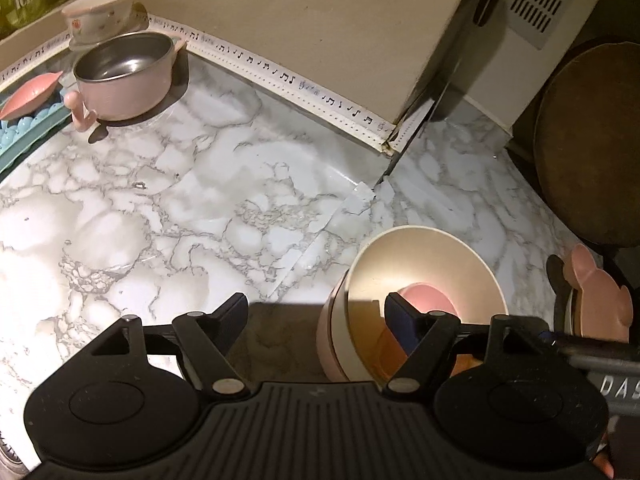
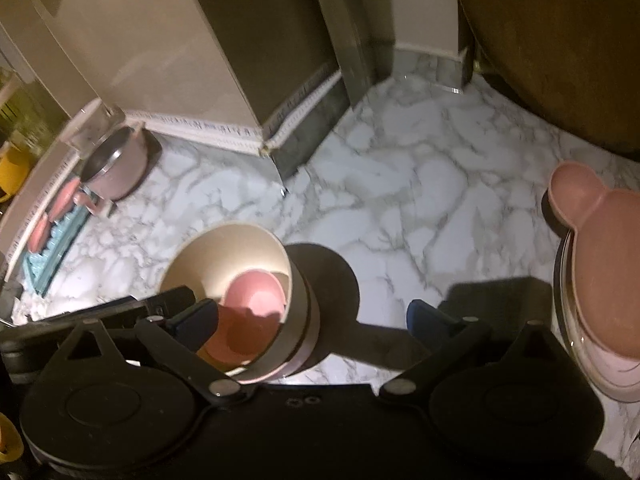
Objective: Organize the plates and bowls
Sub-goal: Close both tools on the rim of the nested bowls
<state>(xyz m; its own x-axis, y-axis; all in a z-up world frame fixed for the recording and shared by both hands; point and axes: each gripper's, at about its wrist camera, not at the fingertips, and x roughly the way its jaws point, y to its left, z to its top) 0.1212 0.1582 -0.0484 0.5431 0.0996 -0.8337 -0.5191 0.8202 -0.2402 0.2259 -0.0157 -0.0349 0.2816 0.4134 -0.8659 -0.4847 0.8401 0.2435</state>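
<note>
I see both grippers spread, gripping nothing: left gripper (image 1: 318, 310), right gripper (image 2: 312, 314). Stack of bowls (image 2: 240, 280) sits on the counter (image 2: 400, 184), under my right gripper's left finger.

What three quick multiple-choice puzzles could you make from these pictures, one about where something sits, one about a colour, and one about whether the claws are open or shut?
1. Where does the metal-lined pink pot stand?
A. on the marble counter, by the wall
B. inside the cream bowl
C. on the mouse-eared plate

2. What colour is the small dish lying inside the cream bowl?
A. blue
B. pink
C. green

3. How does the right gripper stand?
A. shut on a spoon
B. shut on the pot
C. open, holding nothing

Answers: 1 A, it rests on the marble near the trimmed wall. 2 B, the dish shows pink against the cream wall. 3 C, its fingers are spread wide with bare counter between them.
</note>
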